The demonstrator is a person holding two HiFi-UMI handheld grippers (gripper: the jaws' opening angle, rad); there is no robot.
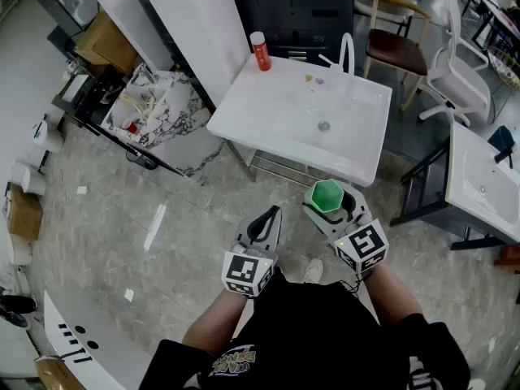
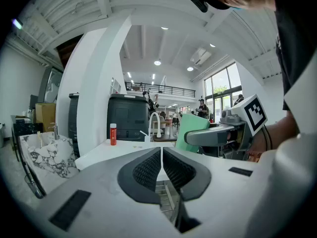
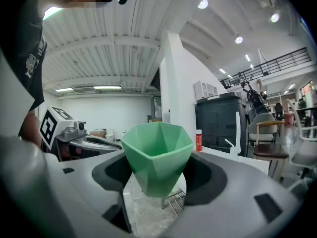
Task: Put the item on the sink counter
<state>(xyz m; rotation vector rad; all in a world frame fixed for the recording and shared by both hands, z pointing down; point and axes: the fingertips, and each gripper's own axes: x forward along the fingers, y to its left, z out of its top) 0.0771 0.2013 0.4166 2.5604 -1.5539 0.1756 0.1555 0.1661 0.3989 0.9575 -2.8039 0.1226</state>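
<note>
Green faceted cup [image 3: 157, 155], upright, clamped between the wide-set jaws of the right tool [image 3: 158, 175], whose pads press its sides. Left tool [image 2: 162, 165], just beside the right one, has its jaws together on nothing. White sink surface [image 1: 276, 108] lies ahead of both tips, apart from them; red bottle [image 1: 260, 51] stands at its far edge.
</note>
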